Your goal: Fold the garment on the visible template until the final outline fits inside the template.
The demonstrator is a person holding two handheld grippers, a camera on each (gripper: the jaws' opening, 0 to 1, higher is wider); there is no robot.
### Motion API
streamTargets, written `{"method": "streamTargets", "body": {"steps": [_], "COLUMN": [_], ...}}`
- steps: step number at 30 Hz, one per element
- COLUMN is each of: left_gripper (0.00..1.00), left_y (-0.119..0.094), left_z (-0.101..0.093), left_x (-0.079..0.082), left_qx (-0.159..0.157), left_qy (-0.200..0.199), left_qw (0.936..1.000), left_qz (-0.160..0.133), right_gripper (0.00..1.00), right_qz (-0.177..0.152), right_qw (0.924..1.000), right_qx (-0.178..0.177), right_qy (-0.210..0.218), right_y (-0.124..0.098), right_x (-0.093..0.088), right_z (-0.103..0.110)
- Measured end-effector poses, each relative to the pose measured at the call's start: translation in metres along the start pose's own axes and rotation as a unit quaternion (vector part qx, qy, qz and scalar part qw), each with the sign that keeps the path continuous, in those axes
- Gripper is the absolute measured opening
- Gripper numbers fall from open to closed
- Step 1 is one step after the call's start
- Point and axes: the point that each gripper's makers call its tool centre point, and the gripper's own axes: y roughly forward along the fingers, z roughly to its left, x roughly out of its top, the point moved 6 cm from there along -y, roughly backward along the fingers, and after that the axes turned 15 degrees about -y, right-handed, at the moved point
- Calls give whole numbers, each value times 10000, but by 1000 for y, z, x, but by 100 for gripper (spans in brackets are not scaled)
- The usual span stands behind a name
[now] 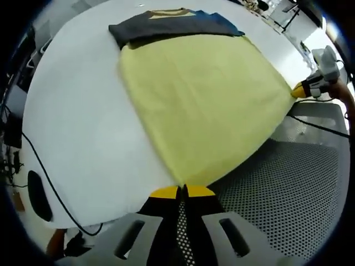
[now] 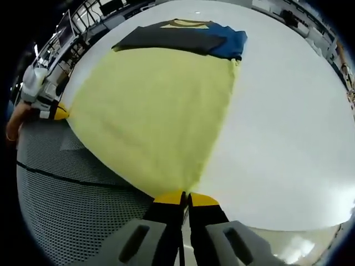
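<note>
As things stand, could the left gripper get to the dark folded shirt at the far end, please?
Probably not yet. The left gripper is shut on a corner of the yellow cloth, and the dark shirt lies across that whole cloth, on its far edge. Nothing blocks the way, but it would have to let go first.

Each gripper (image 1: pixel 183 191) (image 2: pixel 184 197) has grey jaws, black inner faces, yellow tips.

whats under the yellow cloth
The yellow cloth lies spread on the white table, each near corner pinched by the left gripper and right gripper. Its far edge tucks beneath the dark folded garment. Anything beneath it is covered.
</note>
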Motion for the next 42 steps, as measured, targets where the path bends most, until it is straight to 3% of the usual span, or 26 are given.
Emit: {"method": "streamTargets", "body": {"steps": [5,6,7,11,16,20,23,26,30,35,37,42], "left_gripper": [4,4,4,4,4,4,4,4,4,4,4,4], "left_y": [-8,-12,-12,-25,-41,-51,-60,-67,-77,-84,-86,-86], "left_z": [-3,-3,-4,0,12,11,10,11,16,18,21,24], "left_x": [2,5,6,29,53,71,86,101,121,142,154,179], "left_qx": [-41,-150,-210,-844,-817,-873,-917,-1003,-1018,-1088,-863,-906], "left_qy": [30,12,-56,-799,-742,-796,-900,-1088,-1205,-1200,-966,-1009], "left_qw": [10000,9999,9997,9916,9894,9847,9785,9683,9559,9488,9492,9400], "left_qz": [21,-34,-72,-575,-946,-1281,-1611,-2014,-2479,-2713,-2868,-3130], "right_gripper": [0,0,0,0,0,0,0,0,0,0,0,0], "right_qz": [-139,-418,-472,-1004,-1471,-1804,-1882,-1957,-2305,-2626,-2760,-2931], "right_qw": [9998,9991,9989,9949,9886,9831,9814,9799,9717,9629,9592,9529], "right_qx": [72,-1,-18,-60,-255,-305,-372,-387,-457,-446,-406,-465], "right_qy": [89,-9,-33,106,193,92,-31,9,239,433,458,623], "right_y": [-8,-12,-14,-29,-49,-62,-67,-70,-74,-77,-78,-76], "right_x": [2,10,12,30,53,70,80,89,109,129,139,157], "right_z": [-2,-6,-6,-15,-31,-41,-48,-56,-73,-89,-94,-111]}}
